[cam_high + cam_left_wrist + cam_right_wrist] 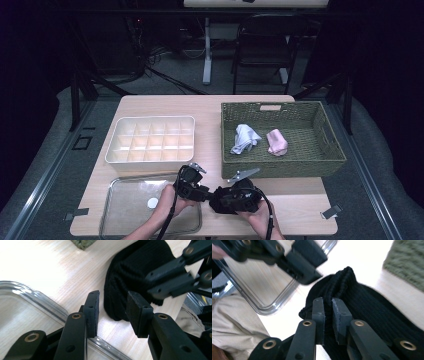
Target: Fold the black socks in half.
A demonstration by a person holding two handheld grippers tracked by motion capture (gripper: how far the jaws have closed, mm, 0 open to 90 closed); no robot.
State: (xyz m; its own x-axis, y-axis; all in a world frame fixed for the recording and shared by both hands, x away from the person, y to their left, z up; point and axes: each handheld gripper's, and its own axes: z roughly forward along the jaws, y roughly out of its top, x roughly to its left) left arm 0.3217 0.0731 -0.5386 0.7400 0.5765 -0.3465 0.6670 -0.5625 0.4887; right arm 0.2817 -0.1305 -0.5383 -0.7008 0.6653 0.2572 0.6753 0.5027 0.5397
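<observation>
Item: black knit cloth, prob. a sock or beanie; lies on the counter at 6 o'clock, just R of the clear glass tray, near the front wall of the green wicker basket.
R hand-held gripper: pressed together on a ribbed fold of the knit, pinching it.
L hand-held gripper: jaws spread, nothing between pads; knit edge lies just beyond the tips, at 12 o'clock in the left gripper view.
Handling: soft, light, floppy; will sag and stretch, not slip. No breakage risk.
Where to grab: you want the L on the rounded free edge opp. the R pinch; take a full fold, not a single layer, or it'll pull thin.
Other: white divider box at 11 o'clock; pale blue and pink cloth in the basket.
</observation>
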